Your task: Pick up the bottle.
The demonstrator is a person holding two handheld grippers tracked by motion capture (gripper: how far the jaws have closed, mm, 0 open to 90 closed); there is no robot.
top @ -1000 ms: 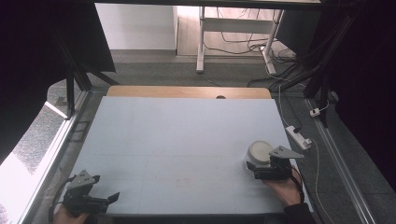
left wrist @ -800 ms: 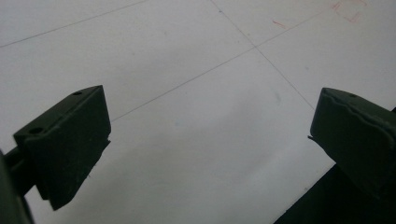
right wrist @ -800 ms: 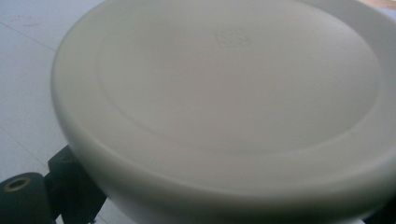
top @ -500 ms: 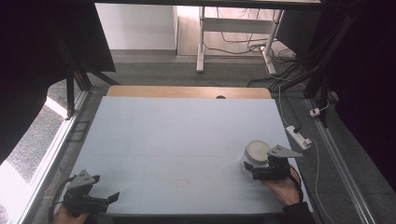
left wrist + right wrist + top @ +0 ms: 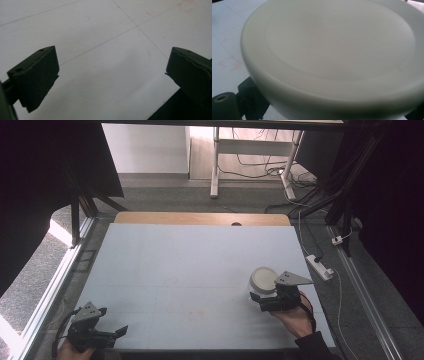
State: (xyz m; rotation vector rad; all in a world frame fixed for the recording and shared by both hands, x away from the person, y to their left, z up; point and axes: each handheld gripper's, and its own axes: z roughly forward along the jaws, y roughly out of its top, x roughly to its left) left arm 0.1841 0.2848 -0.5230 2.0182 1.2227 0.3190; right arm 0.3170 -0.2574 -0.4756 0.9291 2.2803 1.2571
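I am holding white lid (image 5: 263,280) clamped in right gripper (image 5: 262,299), near right on table (image 5: 190,255), shifting it slightly leftward. Left gripper (image 5: 112,334) idling near left, jaws apart.

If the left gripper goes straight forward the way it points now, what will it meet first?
Probably nothing soon. The left gripper, its fingers wide open, points low over the bare table; if it dips, it meets the table surface first.
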